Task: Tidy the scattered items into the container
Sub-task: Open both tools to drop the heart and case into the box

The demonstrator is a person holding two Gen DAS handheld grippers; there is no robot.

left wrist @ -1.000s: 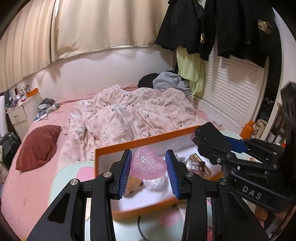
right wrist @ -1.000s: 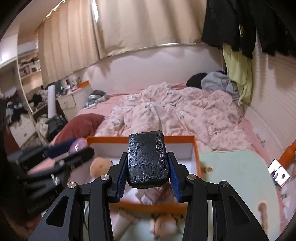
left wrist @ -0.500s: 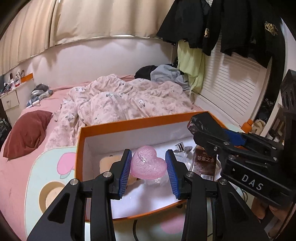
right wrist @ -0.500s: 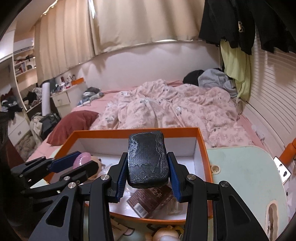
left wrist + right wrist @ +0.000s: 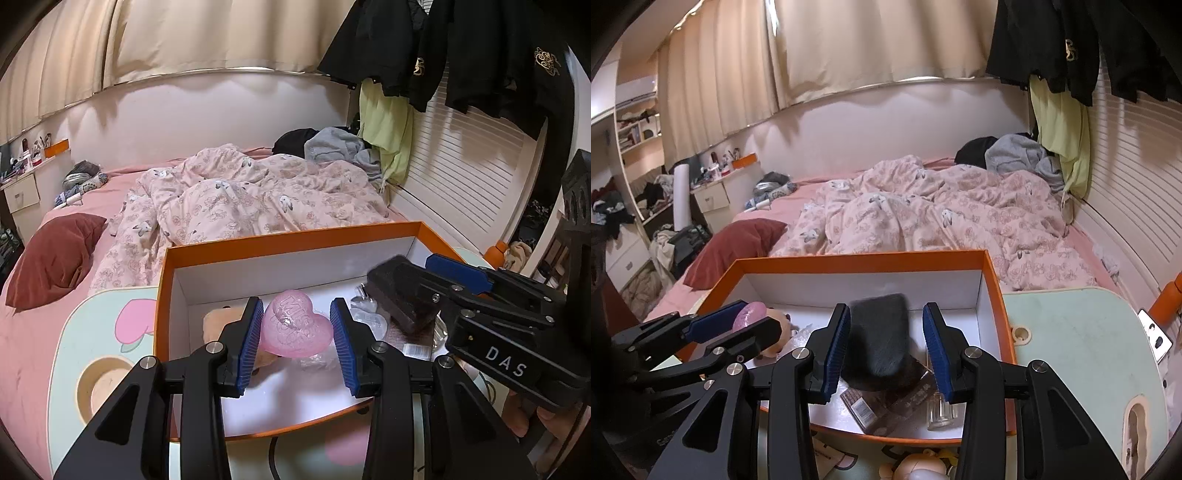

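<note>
An orange box (image 5: 288, 243) (image 5: 857, 258) with a white inside stands on the pale green table (image 5: 1071, 332). My left gripper (image 5: 295, 302) hangs over the box's left half, shut on a translucent pink heart (image 5: 295, 328). In the right wrist view the left gripper (image 5: 757, 317) shows at the left with the pink heart (image 5: 750, 314) between its fingers. My right gripper (image 5: 886, 308) (image 5: 400, 269) is over the right half. A black textured case (image 5: 879, 343) (image 5: 402, 299) sits low between its pads. It is blurred and stands clear of the right pad.
Inside the box lie a beige plush toy (image 5: 218, 325), a brown packet (image 5: 886, 406), a clear glass bottle (image 5: 938, 413) and crumpled clear plastic (image 5: 369, 317). A small doll figure (image 5: 916, 465) lies in front of the box. A bed with a pink quilt (image 5: 251, 199) is behind.
Both grippers came down over the box. The black case, gripped tight before, has slid lower between the right pads and is blurred. The heart stays gripped.
</note>
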